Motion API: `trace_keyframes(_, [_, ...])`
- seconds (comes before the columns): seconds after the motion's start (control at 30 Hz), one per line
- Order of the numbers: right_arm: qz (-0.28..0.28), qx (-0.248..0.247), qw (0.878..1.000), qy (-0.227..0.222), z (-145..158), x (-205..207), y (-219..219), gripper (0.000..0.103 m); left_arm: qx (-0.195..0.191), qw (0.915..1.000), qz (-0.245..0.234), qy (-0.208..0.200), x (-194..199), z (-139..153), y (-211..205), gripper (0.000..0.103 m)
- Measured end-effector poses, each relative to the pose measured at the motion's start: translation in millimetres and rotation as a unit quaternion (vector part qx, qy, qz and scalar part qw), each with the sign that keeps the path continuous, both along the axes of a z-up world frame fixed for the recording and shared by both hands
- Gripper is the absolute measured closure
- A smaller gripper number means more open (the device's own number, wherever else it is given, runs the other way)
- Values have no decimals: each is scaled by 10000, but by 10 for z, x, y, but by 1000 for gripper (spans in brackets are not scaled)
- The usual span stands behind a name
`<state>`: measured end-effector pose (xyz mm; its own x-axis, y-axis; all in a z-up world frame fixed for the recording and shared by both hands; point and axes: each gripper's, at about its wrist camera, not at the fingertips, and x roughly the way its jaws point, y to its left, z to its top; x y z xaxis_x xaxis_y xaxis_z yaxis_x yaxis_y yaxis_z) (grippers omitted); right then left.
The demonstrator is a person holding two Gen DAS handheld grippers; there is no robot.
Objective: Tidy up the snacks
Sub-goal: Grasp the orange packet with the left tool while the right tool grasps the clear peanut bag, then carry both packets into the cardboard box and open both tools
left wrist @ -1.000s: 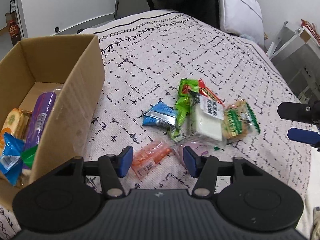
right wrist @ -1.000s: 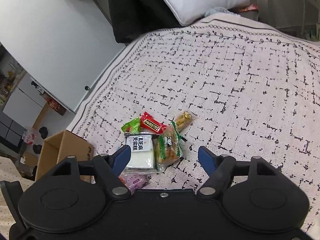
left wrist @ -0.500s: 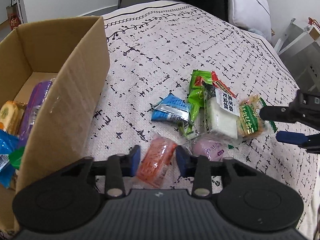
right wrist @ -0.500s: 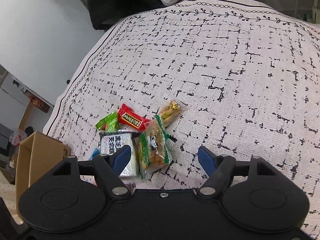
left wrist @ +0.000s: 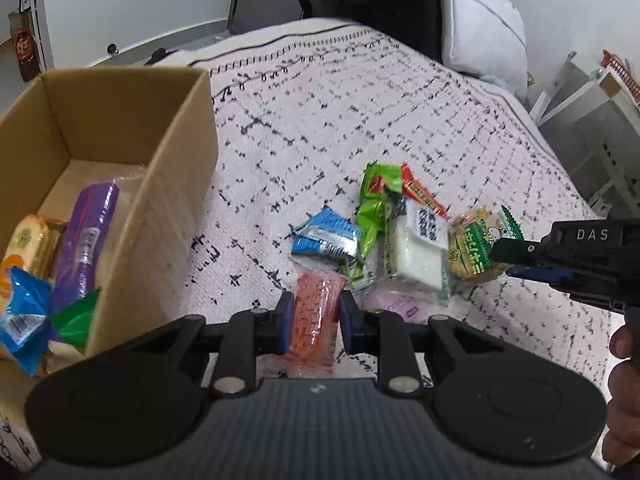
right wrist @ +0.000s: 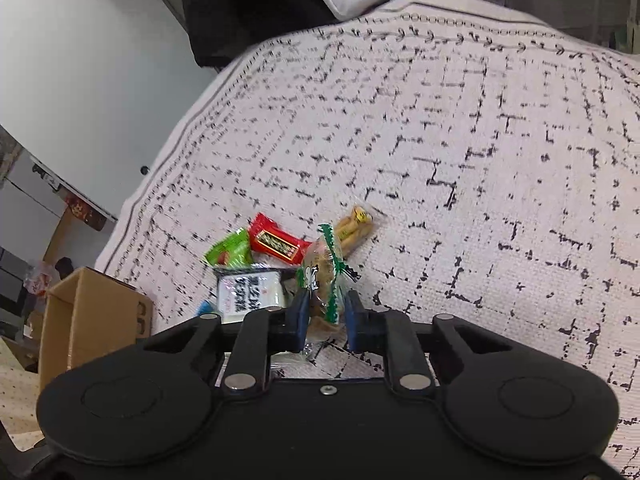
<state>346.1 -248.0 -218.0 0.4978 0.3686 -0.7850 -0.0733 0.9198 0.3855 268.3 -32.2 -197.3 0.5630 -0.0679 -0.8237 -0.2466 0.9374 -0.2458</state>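
Note:
Loose snacks lie in a heap on the patterned bed cover. My left gripper (left wrist: 314, 322) is shut on an orange-red snack packet (left wrist: 314, 316) at the near edge of the heap. My right gripper (right wrist: 326, 318) is shut on a green-edged biscuit packet (right wrist: 322, 276), which stands tilted up between the pads; the left wrist view shows that biscuit packet (left wrist: 474, 250) pinched from the right by the right gripper (left wrist: 514, 260). A white snack pack (left wrist: 416, 252), a blue packet (left wrist: 326, 238), a green packet (left wrist: 374, 204) and a red bar (right wrist: 276, 242) lie between.
An open cardboard box (left wrist: 172, 184) stands on the left, holding a purple tube (left wrist: 86, 240) and several packets. A small brown biscuit-stick packet (right wrist: 354, 228) lies beyond the heap. A pink packet (left wrist: 394, 304) sits by my left fingers. A pillow (left wrist: 484, 20) is at the bed's far end.
Both grippers went from open to shut: the left closed on the orange-red packet, the right on the green-edged biscuit packet, tipping it upright. The right gripper came closer to the heap.

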Motion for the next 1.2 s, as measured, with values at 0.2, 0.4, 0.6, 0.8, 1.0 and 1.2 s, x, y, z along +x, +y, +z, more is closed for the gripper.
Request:
trace_keyframes(0.2, [70,115,9996,-260,164,-72,-24,87,45,9998,42,-180,-97,242,-19,80])
trace_keyframes(0.4, [208,262,9980,-542,334,-205,-12,87,114,9990,168,-388,-220,470,7,80])
trace_keyframes(0.6, [312,399,9958,-769,491,-319,-4,87,250,9980,267,-519,-349,644,44,80])
trace_keyframes(0.8, [449,493,9932,-954,605,-436,31,87,358,9965,384,-646,-455,795,85,80])
trace_keyframes(1.0, [575,657,9888,-1213,747,-552,119,87,467,9951,449,-750,-556,940,135,80])
trace_keyframes(1.2, [689,739,9857,-1348,842,-627,240,87,541,9934,517,-868,-643,1074,224,80])
